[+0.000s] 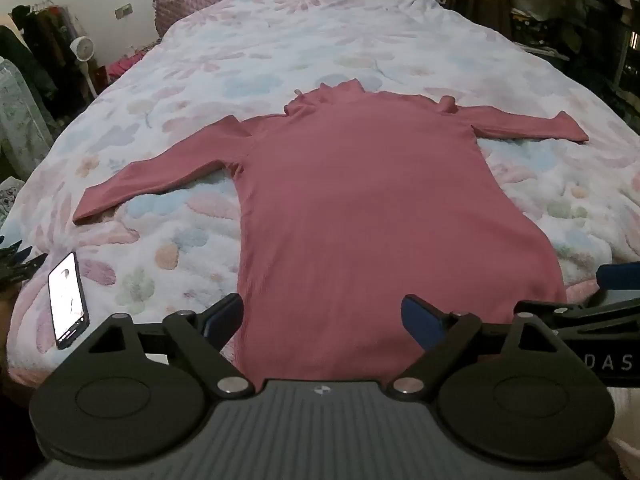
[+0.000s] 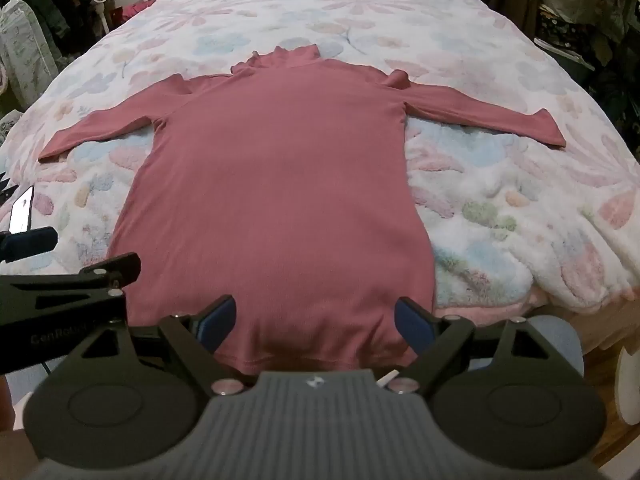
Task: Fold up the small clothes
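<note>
Left gripper [image 1: 322,320]: fingers spread wide, holding nothing, blue pads [image 1: 420,322] poised above the near hem of the top [image 1: 360,208]. Right gripper [image 2: 314,322]: likewise released, fingers apart over the same hem, slightly toward the top's right corner. Side by side at the foot of the bed, close enough that each shows at the edge of the other's view.

Between and beyond the fingers: pink long-sleeved top with a high collar [image 1: 340,90], spread flat on the bed [image 1: 280,40], hem nearest, collar farthest. Left sleeve [image 1: 160,168] angled outward and toward the near side; right sleeve [image 1: 532,124] stretched out sideways. No crease or fold visible anywhere in the body. Whether the pads touch the cloth cannot be told.

Farther out: phone [image 1: 68,300] with lit screen lying on the floral cover, left of the top and clear of it. Fan [image 1: 82,46] and hanging clothes along the left wall, more heaped clothes at the far right.

Step in hand, by judgement: the very start, garment laid out and no fold yet made. Next move probably calls for pinching a sleeve cuff or a hem corner and carrying it across the body; needs a low approach so that the fingers close on the cloth's edge and not on the fleecy cover beneath. Risk: dragging the whole top out of square on the soft bedding.
</note>
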### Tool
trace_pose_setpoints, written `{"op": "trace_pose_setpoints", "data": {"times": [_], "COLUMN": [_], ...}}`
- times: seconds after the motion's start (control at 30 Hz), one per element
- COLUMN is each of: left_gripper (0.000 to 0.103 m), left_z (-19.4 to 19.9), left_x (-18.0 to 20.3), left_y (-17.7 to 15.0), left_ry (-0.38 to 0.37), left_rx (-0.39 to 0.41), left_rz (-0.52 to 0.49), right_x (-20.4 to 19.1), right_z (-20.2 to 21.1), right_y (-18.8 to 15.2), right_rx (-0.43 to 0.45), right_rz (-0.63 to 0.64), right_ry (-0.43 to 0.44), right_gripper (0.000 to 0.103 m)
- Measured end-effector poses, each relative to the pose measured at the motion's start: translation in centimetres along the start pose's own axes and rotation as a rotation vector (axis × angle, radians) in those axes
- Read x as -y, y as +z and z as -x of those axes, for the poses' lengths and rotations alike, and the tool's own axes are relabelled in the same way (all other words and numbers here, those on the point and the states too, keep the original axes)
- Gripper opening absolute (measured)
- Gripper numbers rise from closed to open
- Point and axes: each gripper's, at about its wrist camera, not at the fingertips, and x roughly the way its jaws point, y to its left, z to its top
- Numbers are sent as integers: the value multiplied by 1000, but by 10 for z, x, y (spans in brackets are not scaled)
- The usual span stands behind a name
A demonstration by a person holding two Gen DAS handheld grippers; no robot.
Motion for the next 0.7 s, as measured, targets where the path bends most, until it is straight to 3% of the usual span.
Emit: {"op": "trace_pose_setpoints", "data": {"times": [0.7], "left_gripper": [103], "left_z": [-7], "left_x": [3], "left_y": [-3], "left_ry": [-2], "left_rx": [-10], "left_rz": [10], "right_x": [-1], "right_z": [0], "right_y": [-1], "right_rx": [-4], "right_rz": [-1], "right_ry": [0], "right_gripper": [82]}}
